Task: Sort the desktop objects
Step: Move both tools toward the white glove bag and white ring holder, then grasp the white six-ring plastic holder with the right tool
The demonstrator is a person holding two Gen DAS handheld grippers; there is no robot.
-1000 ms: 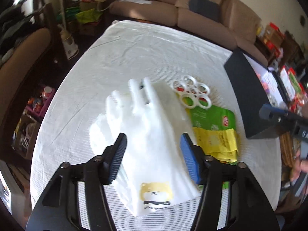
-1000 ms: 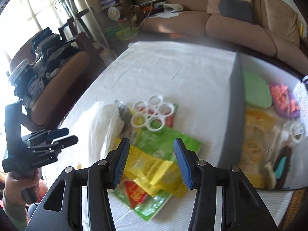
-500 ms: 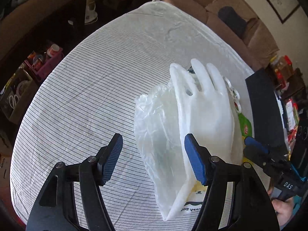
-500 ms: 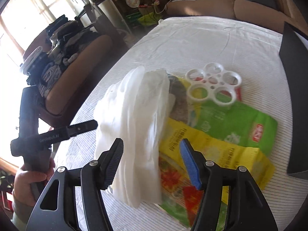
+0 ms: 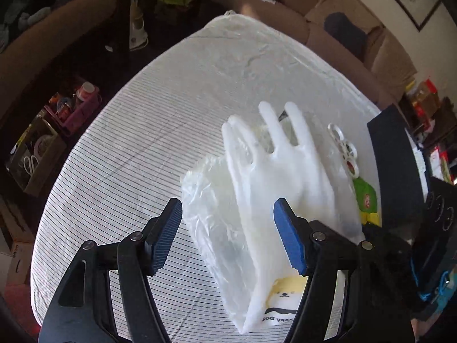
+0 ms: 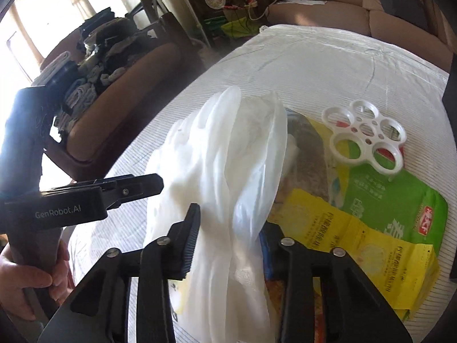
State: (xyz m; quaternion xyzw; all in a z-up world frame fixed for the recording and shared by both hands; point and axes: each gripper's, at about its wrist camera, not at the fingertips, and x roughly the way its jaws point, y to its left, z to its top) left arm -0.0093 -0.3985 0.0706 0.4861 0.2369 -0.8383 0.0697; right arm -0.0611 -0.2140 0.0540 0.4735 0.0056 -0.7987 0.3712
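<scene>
A white plastic bag [image 5: 271,188] with a cartoon dog print lies on the striped tablecloth [image 5: 128,148], raised at its right side. My left gripper [image 5: 228,237] is open just above its near end, touching nothing. My right gripper [image 6: 228,243] has its jaws on either side of a fold of the same bag [image 6: 228,154]; the right pad is mostly hidden by plastic. Under the bag lie yellow [image 6: 357,237] and green [image 6: 385,188] snack packets. A white ring-shaped holder [image 6: 368,137] rests on the green packet.
A dark box [image 5: 397,171] stands at the table's right edge. Sofas [image 5: 357,43] lie beyond the far end. A brown chair piled with clothes [image 6: 102,65] stands off the left edge, and floor clutter [image 5: 51,131] sits below it.
The right gripper has moved in onto the bag, and its jaws have narrowed around a fold. The bag has risen at that side. The left gripper stayed open and shifted slightly.
</scene>
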